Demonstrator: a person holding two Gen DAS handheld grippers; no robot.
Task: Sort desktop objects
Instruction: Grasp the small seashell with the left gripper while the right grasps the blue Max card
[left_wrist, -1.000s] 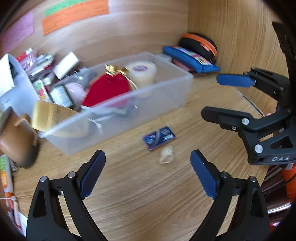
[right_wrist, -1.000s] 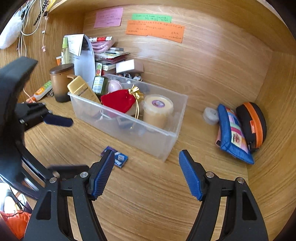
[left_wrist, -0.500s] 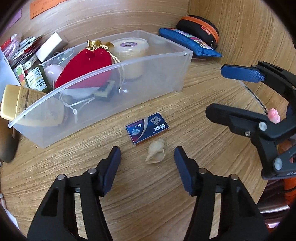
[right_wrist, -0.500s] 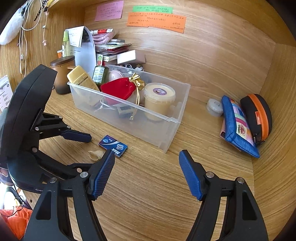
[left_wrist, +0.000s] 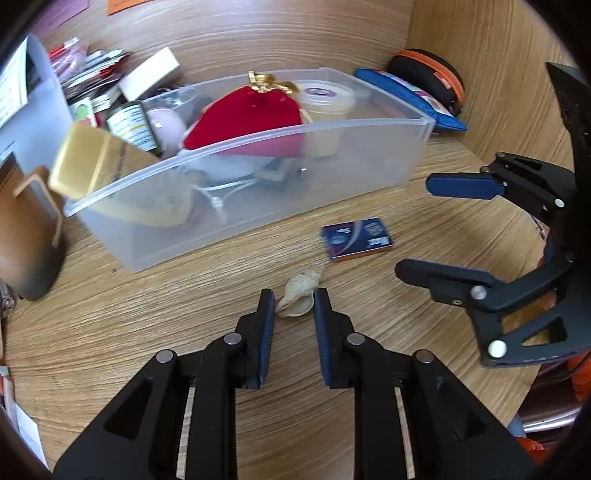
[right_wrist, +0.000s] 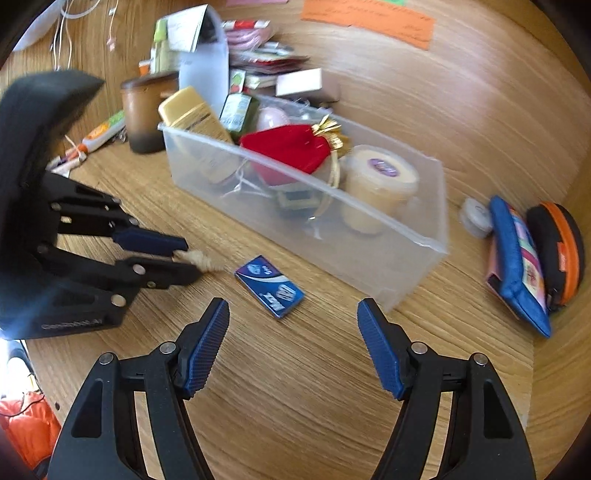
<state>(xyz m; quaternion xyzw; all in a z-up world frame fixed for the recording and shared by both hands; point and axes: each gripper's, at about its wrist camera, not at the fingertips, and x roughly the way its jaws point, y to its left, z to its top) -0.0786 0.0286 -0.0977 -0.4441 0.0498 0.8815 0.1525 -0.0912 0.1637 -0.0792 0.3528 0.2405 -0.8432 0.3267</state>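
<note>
Left gripper (left_wrist: 294, 304) narrowed almost fully, blue pads on either side of small cream spiral seashell (left_wrist: 300, 294); pads at or just off the shell's flanks, firm contact not certain. Shell tip pokes out past the fingertips, lying on wooden counter (left_wrist: 184, 302). Same seen from right wrist: left gripper (right_wrist: 186, 258) low over counter, shell (right_wrist: 201, 260) sticking out between its two black fingers.

Right gripper (right_wrist: 292, 325) wide open, holding nothing, hovering above counter (right_wrist: 295, 406). In left view sits off to the right (left_wrist: 413, 225), jaws well apart, one blue pad above the other.

Small flat blue box with "Max" print (left_wrist: 356, 239) on counter just beyond shell, apart from it; in right view (right_wrist: 270, 286) between the right gripper's pads and the bin.

Clear plastic rectangular bin (left_wrist: 258, 192) behind both, near the box. Inside: red velvet pouch with gold tie (left_wrist: 245, 118), cream round lidded tub (left_wrist: 325, 101), gold-capped beige bottle (left_wrist: 96, 162) leaning over the left end, pink rounded item (left_wrist: 166, 125).

Blue zip pouch (right_wrist: 517, 258) and black-orange round case (right_wrist: 557, 247) against the right wall, well apart from the grippers. Brown cylindrical jar (right_wrist: 142, 110) just left of the bin.
</note>
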